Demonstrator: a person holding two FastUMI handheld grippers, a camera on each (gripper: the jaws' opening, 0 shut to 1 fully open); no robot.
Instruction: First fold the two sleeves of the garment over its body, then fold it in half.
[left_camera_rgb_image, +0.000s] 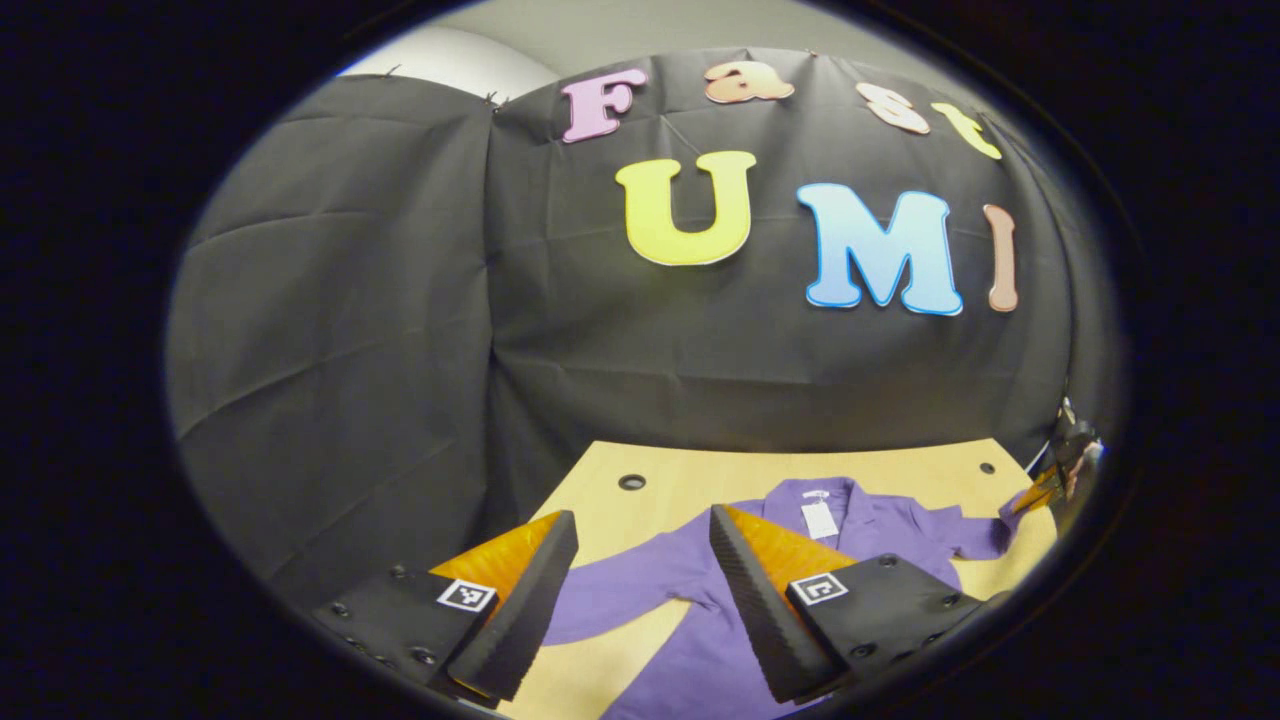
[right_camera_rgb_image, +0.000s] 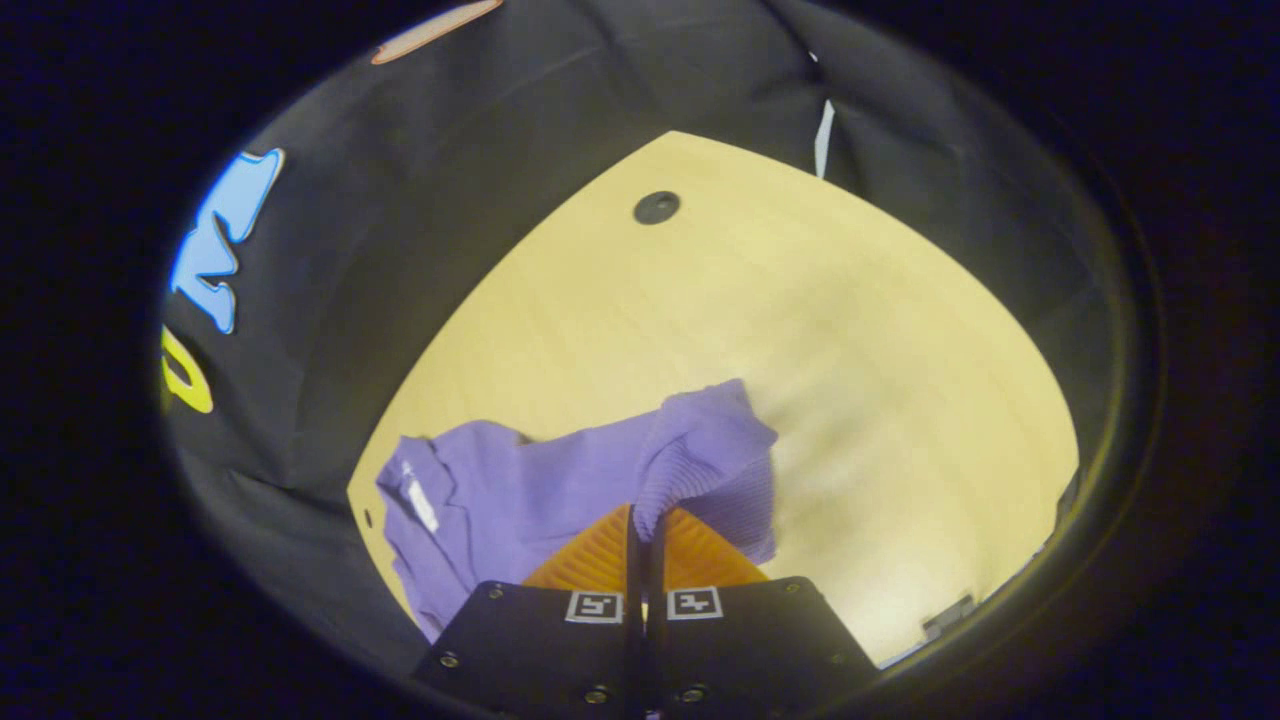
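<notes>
The right tongs (right_camera_rgb_image: 647, 525) are pressed together on the ribbed cuff of one sleeve (right_camera_rgb_image: 705, 460), which bunches over their tips and hangs lifted off the table (right_camera_rgb_image: 800, 300). From these tongs the rest of the purple garment (right_camera_rgb_image: 500, 480) lies toward nine o'clock in the right gripper view, collar end farthest out near the table's edge, so the held sleeve has to travel that way to land on the body. The sleeve's length runs from the tips back along that same line.

The left tongs (left_camera_rgb_image: 640, 580) are spread wide with nothing between them, hovering above the near part of the garment (left_camera_rgb_image: 690, 640). In the left gripper view the body runs from six toward twelve o'clock, collar away from the tongs, and the other sleeve (left_camera_rgb_image: 610, 590) trails out toward eight o'clock, passing just under the gap. The left tongs are plainly the nearer to that sleeve. Toward three o'clock the far sleeve rises to the other tongs (left_camera_rgb_image: 1050, 490), though that edge is too warped to read the grip.

A small white tag (left_camera_rgb_image: 818, 520) sits inside the collar; any printing on it is too small to make out. No brand is readable on the cloth.
</notes>
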